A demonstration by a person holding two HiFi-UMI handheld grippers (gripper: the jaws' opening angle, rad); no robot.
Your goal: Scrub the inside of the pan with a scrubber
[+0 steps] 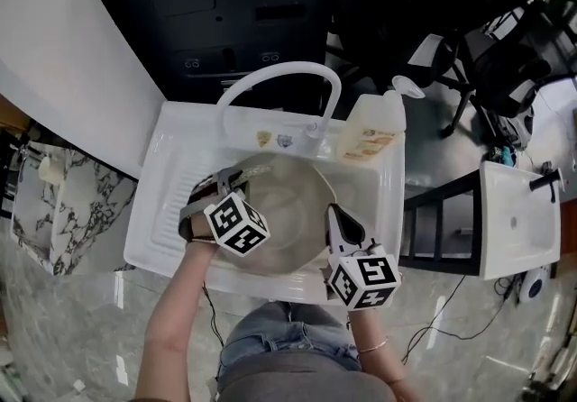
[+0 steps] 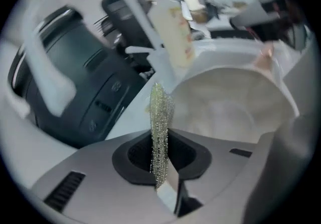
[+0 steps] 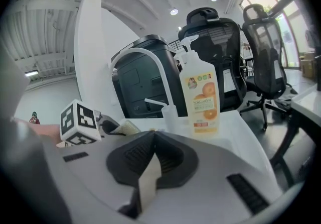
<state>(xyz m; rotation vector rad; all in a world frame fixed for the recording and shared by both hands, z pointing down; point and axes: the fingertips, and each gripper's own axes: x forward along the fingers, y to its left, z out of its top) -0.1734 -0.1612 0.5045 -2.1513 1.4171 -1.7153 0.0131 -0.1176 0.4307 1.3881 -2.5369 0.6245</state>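
A round pan [image 1: 288, 211] with a pale grey inside lies in the white sink [image 1: 171, 211]. My left gripper [image 1: 236, 177] is shut on a yellow-green mesh scrubber [image 1: 252, 172] at the pan's far left rim. In the left gripper view the scrubber [image 2: 160, 122] stands up out of the closed jaws, with the pan [image 2: 225, 107] beyond it to the right. My right gripper [image 1: 332, 209] is shut with its tip at the pan's right rim. The right gripper view shows the jaws [image 3: 153, 155] closed; the pan is hidden there, so I cannot tell whether they pinch the rim.
A white arched faucet [image 1: 279, 76] rises at the sink's back. A dish-soap bottle [image 1: 370, 134] with an orange label [image 3: 199, 100] stands at the back right corner. Black office chairs [image 3: 220, 52] and a dark cabinet [image 1: 225, 4] are behind the sink.
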